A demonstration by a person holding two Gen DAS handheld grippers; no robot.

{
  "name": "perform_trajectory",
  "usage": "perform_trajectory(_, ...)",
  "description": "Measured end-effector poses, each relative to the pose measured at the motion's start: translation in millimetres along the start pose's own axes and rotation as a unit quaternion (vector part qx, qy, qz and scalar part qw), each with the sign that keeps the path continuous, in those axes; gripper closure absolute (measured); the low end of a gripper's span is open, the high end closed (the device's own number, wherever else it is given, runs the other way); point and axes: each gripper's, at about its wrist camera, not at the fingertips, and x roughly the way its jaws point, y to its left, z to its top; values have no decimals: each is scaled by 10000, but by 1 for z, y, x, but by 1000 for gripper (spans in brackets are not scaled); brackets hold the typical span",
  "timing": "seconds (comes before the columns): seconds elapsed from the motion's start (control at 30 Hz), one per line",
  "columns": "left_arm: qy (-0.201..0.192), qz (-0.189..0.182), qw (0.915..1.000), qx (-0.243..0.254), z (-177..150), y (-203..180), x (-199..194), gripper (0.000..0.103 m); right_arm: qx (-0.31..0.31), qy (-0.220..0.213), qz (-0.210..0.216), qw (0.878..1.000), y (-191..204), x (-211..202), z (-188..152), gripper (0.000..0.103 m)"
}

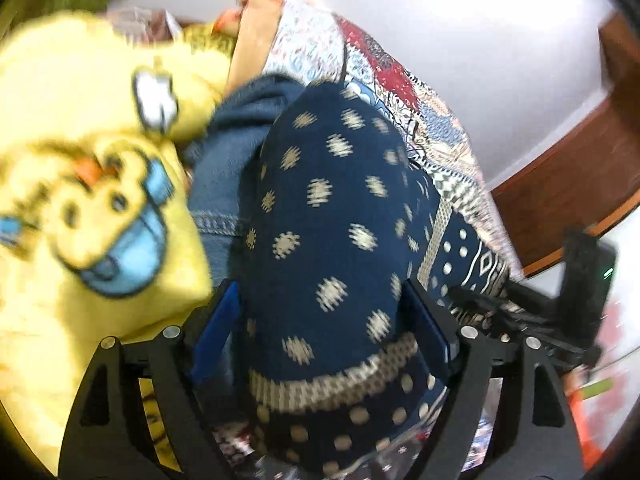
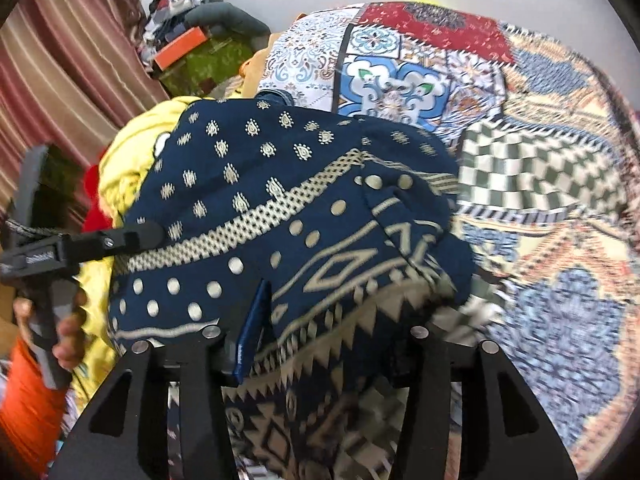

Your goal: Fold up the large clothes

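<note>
A navy garment with cream dots and geometric borders [image 1: 328,216] [image 2: 288,216] is bunched over both grippers. My left gripper [image 1: 324,328] has its blue-padded fingers [image 1: 218,320] pressed on either side of a thick fold of this cloth. My right gripper [image 2: 320,332] holds the bordered edge of the same garment; one blue pad [image 2: 252,328] shows, the other finger is hidden under cloth. The left gripper and the hand holding it also show in the right wrist view [image 2: 52,256] at the left.
A yellow cartoon-print garment [image 1: 80,168] and a denim piece [image 1: 236,136] lie left of the navy cloth. A multicoloured patchwork bedspread [image 2: 540,140] covers the bed. A wooden frame [image 1: 580,168], striped curtain [image 2: 60,80] and cluttered shelf [image 2: 180,40] surround it.
</note>
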Motion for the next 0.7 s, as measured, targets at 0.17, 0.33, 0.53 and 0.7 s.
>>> perform_trajectory(0.17,-312,709,9921,982,-15,-52,-21,21,58,-625,-518,9967,12,-36,-3,57)
perform_trajectory(0.33,-351,1059,9827,1480,-38,-70,-15,14,-53,-695,-546,9961,24,-35,-7,42)
perform_trajectory(0.53,-187,1170,9875,1038,-53,-46,1,9,-366,72,-886,9954,14,-2,-36,42)
perform_trajectory(0.7,32,1044,9927,599,-70,-26,-7,9,-109,126,-816,9965,-6,-20,-53,36)
